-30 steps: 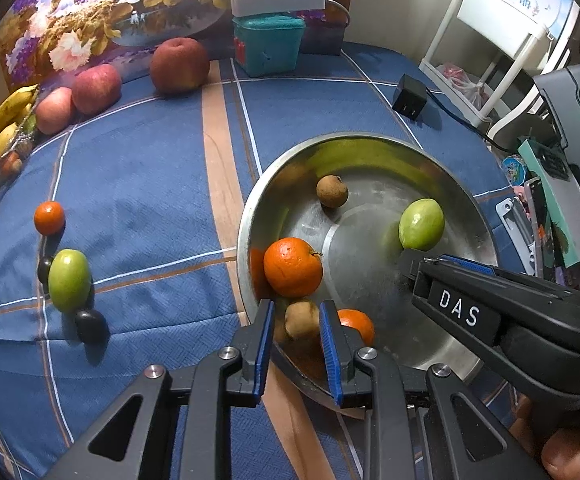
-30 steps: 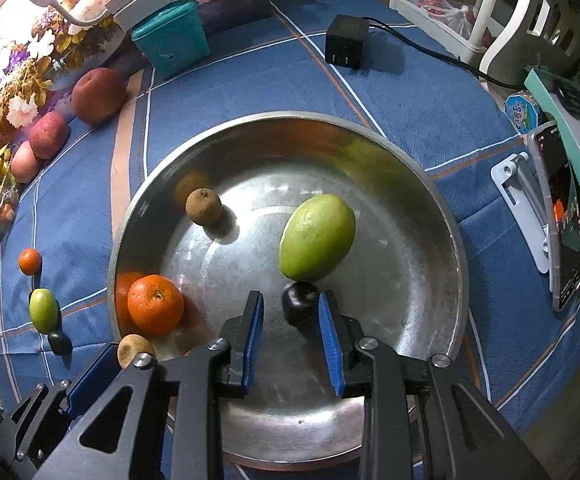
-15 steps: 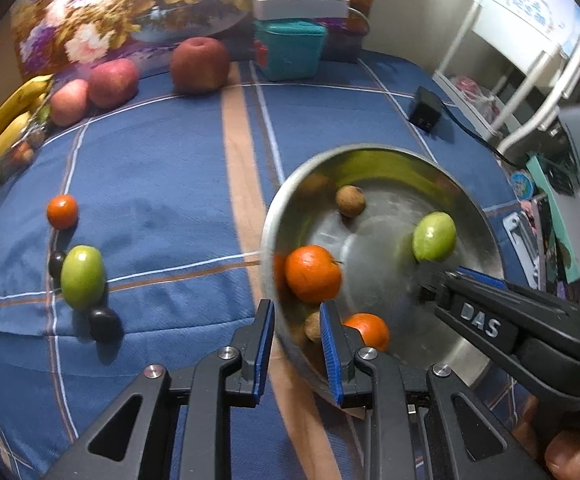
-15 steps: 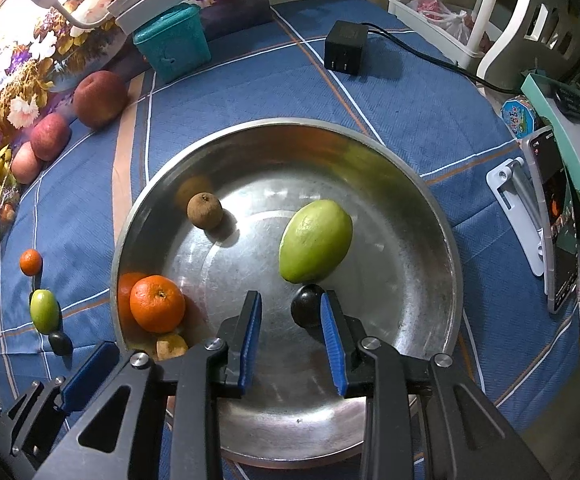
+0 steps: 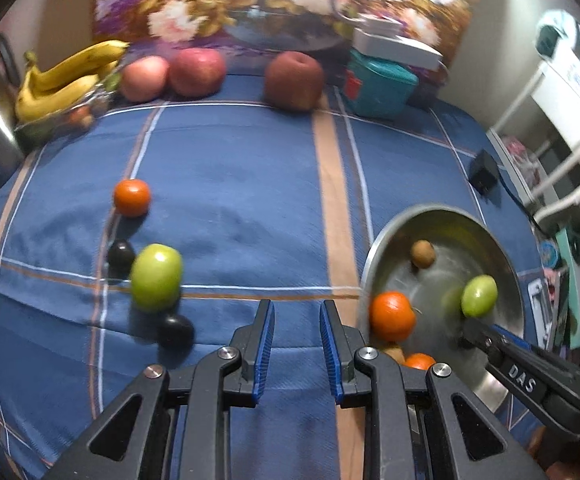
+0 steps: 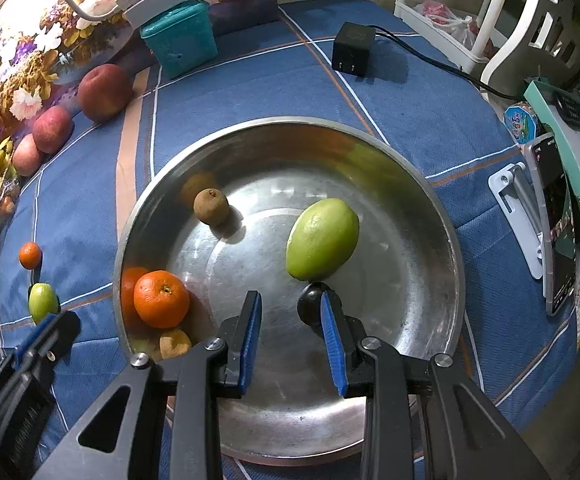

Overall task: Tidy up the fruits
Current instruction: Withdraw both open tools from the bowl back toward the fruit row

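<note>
A steel bowl (image 6: 418, 184) (image 5: 502, 248) holds a green mango (image 6: 323, 239), a dark plum (image 6: 310, 308), a brown kiwi (image 6: 211, 206), an orange (image 6: 161, 299) and other small fruit by its near-left wall. My right gripper (image 6: 290, 304) is open and empty over the bowl, the plum lying against its right finger. My left gripper (image 5: 296, 314) is open and empty over the blue cloth, left of the bowl. On the cloth lie a green mango (image 5: 156, 277), two dark plums (image 5: 175, 330) (image 5: 121, 255) and a small orange (image 5: 131, 197).
Three red apples (image 5: 293, 80) and bananas (image 5: 62, 80) line the back edge, with a teal box (image 5: 378, 84) and a lamp. A black power adapter (image 6: 353, 49) lies behind the bowl. A phone on a stand (image 6: 554, 224) sits at the right.
My left gripper has swung left, out of the bowl and over the cloth. My right gripper has opened wider and drawn back slightly; the plum now rests in the bowl by its right finger.
</note>
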Motion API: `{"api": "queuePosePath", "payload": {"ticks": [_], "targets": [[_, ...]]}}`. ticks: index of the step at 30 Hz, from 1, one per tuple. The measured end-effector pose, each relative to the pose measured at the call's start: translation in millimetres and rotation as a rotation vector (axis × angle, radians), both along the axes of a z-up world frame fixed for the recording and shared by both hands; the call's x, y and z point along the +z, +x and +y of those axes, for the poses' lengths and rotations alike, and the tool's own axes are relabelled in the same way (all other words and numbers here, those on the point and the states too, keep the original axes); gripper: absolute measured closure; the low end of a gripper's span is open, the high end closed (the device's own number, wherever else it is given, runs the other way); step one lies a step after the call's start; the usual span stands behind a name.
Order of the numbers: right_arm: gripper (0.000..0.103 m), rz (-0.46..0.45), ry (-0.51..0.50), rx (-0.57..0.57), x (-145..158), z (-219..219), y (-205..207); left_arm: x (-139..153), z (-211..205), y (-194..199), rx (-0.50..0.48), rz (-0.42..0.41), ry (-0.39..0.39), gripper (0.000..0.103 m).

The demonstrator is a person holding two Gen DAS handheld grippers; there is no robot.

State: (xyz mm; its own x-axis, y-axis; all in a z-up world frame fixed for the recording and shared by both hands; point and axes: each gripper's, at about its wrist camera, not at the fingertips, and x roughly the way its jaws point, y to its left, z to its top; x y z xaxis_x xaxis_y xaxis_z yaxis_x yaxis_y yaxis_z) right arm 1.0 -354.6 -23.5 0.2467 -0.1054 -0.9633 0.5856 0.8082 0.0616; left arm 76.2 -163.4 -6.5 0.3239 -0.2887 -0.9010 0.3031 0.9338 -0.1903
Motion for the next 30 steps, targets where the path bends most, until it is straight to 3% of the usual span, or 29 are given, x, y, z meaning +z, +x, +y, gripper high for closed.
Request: {"api": "queuePosePath", "payload": {"ticks": [7, 14, 15, 17, 18, 20, 22, 30], "targets": [[0.072, -0.014, -0.002, 0.038, 5.9, 9.3, 3.1, 0.7, 21.3, 8.9, 0.073, 0.004, -0.016, 0.077], [0.072, -0.013, -0.008, 0.045, 6.9, 11.3, 4.2, 0.2, 22.8, 10.1, 0.077, 0.007, -0.013, 0.075], [0.072, -0.012, -0.008, 0.045, 6.9, 11.5, 4.2, -0.2, 22.7, 10.3, 0.078, 0.009, -0.009, 0.071], [0.072, -0.012, -0.008, 0.044, 6.9, 11.7, 4.1, -1.0, 21.8, 10.5, 0.082, 0.009, 0.006, 0.046], [0.072, -0.012, -0.009, 0.044, 6.6, 11.6, 4.4, -1.0, 22.0, 10.6, 0.085, 0.007, 0.011, 0.042], [0.068, -0.009, -0.015, 0.045, 5.9, 11.4, 4.5, -0.7, 22.1, 10.5, 0.088, 0.0, 0.021, 0.037], [0.04, -0.005, -0.026, 0.048, 5.5, 12.4, 4.9, -1.4, 22.3, 10.7, 0.093, -0.003, 0.036, 0.031], [0.031, -0.016, -0.052, 0.048, 7.8, 10.8, 6.4, -3.7, 23.5, 11.2, 0.11, -0.017, 0.09, 0.013]]}}
